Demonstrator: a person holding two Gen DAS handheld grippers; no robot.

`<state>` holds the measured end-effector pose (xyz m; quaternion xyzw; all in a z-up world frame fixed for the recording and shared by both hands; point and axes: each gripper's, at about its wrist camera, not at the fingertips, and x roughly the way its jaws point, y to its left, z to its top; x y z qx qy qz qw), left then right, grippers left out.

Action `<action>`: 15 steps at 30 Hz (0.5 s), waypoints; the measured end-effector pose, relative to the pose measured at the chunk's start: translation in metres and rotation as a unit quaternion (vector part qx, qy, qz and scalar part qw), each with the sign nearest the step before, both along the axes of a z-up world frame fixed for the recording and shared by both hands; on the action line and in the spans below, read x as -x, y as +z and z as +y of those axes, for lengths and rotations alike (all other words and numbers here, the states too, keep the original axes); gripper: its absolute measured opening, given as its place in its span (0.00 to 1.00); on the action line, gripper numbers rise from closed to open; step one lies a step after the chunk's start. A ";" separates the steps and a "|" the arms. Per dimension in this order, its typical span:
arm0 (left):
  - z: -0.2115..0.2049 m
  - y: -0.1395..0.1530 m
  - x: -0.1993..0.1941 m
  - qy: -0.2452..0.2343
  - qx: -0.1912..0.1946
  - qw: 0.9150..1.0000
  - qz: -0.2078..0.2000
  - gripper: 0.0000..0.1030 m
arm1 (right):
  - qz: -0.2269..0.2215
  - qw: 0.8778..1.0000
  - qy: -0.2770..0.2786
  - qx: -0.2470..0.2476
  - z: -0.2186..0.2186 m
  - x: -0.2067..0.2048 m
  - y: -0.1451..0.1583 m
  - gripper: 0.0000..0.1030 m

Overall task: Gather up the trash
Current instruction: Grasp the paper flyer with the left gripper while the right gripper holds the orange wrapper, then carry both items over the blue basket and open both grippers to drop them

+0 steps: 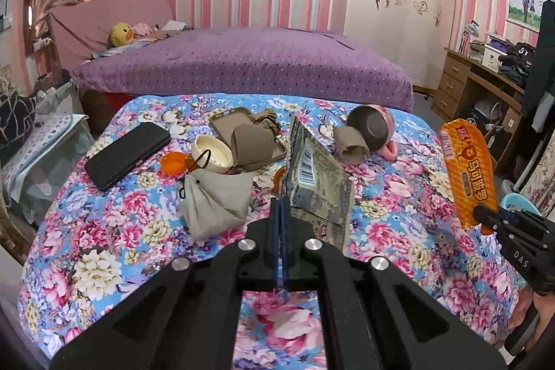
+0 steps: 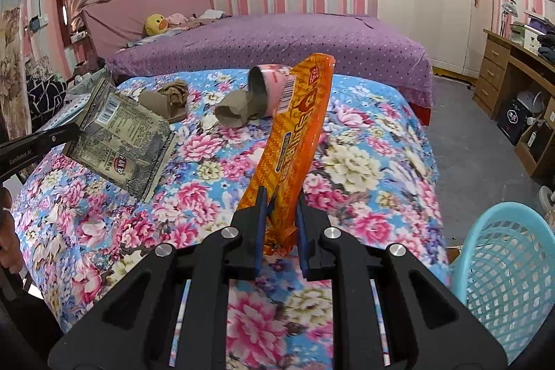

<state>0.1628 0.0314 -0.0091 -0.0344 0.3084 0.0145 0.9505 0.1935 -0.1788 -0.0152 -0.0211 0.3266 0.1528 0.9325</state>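
My left gripper [image 1: 281,207] is shut on a grey-green snack wrapper [image 1: 317,179] with a barcode and holds it up above the floral table cover [image 1: 104,231]. The wrapper also shows at the left of the right wrist view [image 2: 121,137]. My right gripper [image 2: 281,207] is shut on the lower end of a long orange snack wrapper [image 2: 298,130], held upright over the cover. That wrapper and gripper show at the right edge of the left wrist view [image 1: 468,172]. A light-blue mesh basket [image 2: 506,269] stands at the right, beside the table.
On the cover lie a black phone [image 1: 128,155], a cream lid [image 1: 213,153], an orange cap [image 1: 172,163], a grey drawstring pouch [image 1: 215,200], a brown tray with folded cloth [image 1: 248,141], a cardboard tube [image 1: 350,141] and a tipped pink cup [image 1: 373,127]. A purple bed stands behind, a desk at right.
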 end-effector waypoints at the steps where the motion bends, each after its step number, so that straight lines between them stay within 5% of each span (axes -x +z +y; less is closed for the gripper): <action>1: -0.003 0.001 0.002 0.002 -0.001 1.000 0.000 0.01 | -0.001 1.000 -0.002 -0.001 -0.003 0.001 0.001 0.15; 15: -0.046 0.021 0.022 0.001 -0.011 1.000 -0.012 0.01 | -0.014 0.999 -0.051 -0.005 -0.078 0.019 0.013 0.15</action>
